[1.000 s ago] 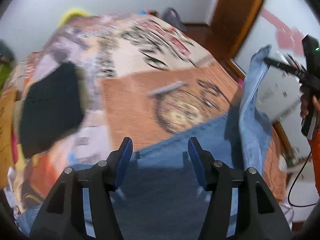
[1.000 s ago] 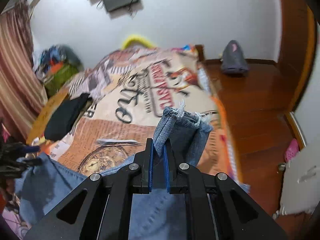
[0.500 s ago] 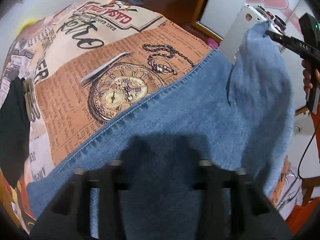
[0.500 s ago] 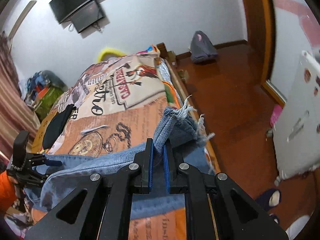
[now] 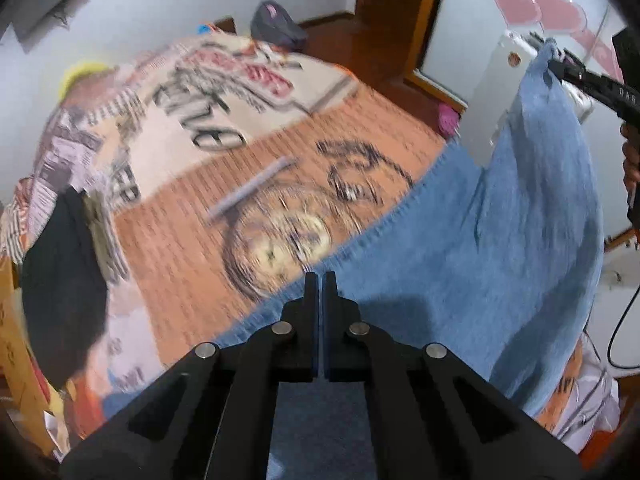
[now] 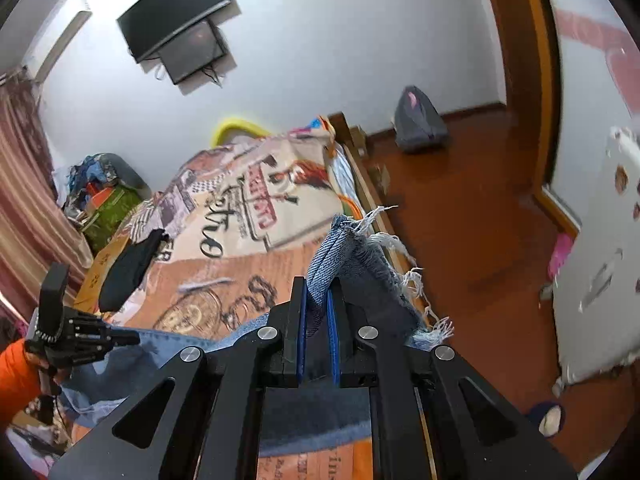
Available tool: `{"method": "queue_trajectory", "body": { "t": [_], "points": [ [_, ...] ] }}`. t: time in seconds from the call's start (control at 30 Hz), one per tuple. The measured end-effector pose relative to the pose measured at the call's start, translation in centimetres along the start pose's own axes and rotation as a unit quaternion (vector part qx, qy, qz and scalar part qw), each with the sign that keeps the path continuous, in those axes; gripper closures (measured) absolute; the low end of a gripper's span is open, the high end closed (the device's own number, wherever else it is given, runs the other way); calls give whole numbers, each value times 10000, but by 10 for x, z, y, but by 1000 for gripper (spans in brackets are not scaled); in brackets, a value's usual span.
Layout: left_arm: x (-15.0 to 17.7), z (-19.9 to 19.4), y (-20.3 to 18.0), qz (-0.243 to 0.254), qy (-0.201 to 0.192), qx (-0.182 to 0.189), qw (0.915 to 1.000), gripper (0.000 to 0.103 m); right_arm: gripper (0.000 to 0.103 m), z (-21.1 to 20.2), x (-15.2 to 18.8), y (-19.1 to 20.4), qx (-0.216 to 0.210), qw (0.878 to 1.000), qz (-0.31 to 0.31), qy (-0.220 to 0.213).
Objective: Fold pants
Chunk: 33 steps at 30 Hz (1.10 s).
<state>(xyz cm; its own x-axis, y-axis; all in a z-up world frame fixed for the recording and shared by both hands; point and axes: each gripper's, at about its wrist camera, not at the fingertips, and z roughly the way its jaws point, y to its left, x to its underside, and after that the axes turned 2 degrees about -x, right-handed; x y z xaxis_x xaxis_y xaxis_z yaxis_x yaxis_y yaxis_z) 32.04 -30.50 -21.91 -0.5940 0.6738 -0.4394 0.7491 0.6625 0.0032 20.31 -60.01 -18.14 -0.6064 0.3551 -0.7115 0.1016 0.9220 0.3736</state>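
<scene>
The blue jeans (image 5: 500,240) hang stretched between my two grippers above the near end of the bed. My left gripper (image 5: 321,280) points steeply down, jaws pressed together at the denim's edge over the bed. From the right wrist view the left gripper (image 6: 134,336) pinches that edge, with cloth sagging under it. My right gripper (image 6: 318,300) is shut on the frayed hem (image 6: 360,264) of a leg. The left wrist view shows the right gripper (image 5: 556,62) holding that corner high at the far right.
The bed's printed cover (image 5: 192,216) carries a black garment (image 5: 60,280) on its left side. Wooden floor (image 6: 480,220), a grey backpack (image 6: 418,124) and a white appliance (image 6: 600,260) lie to the right. An orange sleeve (image 6: 16,376) shows behind the left gripper.
The left jaws were apart over the denim and have come together on its edge. The right gripper, still gripping the hem, has swung right, toward the floor side of the bed.
</scene>
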Motion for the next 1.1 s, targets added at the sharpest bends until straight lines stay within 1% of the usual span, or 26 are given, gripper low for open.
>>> {"method": "queue_trajectory", "body": {
  "t": [0.03, 0.1, 0.17, 0.2, 0.27, 0.37, 0.47, 0.5, 0.53, 0.57, 0.6, 0.67, 0.7, 0.77, 0.83, 0.93, 1.0, 1.1],
  "points": [
    [-4, -2, 2, -76, -34, 81, 9999, 103, 95, 0, -4, 3, -17, 10000, -44, -29],
    [-11, -1, 7, -250, 31, 336, 9991, 94, 95, 3, -9, 7, -27, 9999, -131, -65],
    [-12, 7, 9, -282, 207, 544, 9979, 58, 95, 4, -13, 11, -55, 9997, -199, -97],
    [-11, 11, 8, -268, 222, 576, 9977, 54, 95, 5, -14, 12, -79, 9997, -213, -117],
    [-7, 18, 4, -180, 342, 672, 9970, 54, 95, 5, -12, 12, -94, 9996, -219, -126],
    [2, 32, -7, -4, 619, 962, 9934, 52, 95, 8, -4, 3, -72, 9999, -108, -33],
    [7, 48, -20, 265, 990, 1067, 9890, 51, 95, 11, 4, -9, -37, 9999, 58, 80],
    [8, 52, -23, 361, 1082, 1033, 9881, 51, 95, 11, 7, -13, -51, 9998, 142, 120],
    [8, 54, -26, 442, 1075, 1013, 9880, 50, 95, 11, 11, -16, -55, 9997, 197, 154],
    [7, 55, -28, 504, 1059, 1020, 9878, 51, 95, 10, 14, -18, -40, 9996, 236, 178],
    [6, 56, -30, 548, 1057, 1007, 9878, 53, 95, 9, 18, -20, -13, 9995, 255, 200],
    [5, 57, -33, 611, 1024, 930, 9885, 79, 95, 7, 23, -23, 39, 9993, 290, 220],
    [5, 58, -35, 636, 1009, 801, 9896, 87, 95, 6, 27, -24, 63, 9992, 320, 226],
    [6, 57, -37, 678, 987, 719, 9902, 95, 95, 3, 31, -27, 68, 9989, 403, 218],
    [8, 52, -41, 761, 919, 581, 9912, 99, 95, 0, 34, -31, 63, 9987, 470, 198],
    [9, 45, -44, 810, 813, 421, 9925, 100, 95, 2, 31, -31, 52, 9987, 462, 212],
    [6, 35, -41, 755, 675, 356, 9942, 101, 95, 5, 26, -28, 27, 9989, 409, 214],
    [-2, 21, -33, 545, 468, 254, 9971, 101, 95, 7, 12, -21, -24, 9996, 241, 122]
  ]
}}
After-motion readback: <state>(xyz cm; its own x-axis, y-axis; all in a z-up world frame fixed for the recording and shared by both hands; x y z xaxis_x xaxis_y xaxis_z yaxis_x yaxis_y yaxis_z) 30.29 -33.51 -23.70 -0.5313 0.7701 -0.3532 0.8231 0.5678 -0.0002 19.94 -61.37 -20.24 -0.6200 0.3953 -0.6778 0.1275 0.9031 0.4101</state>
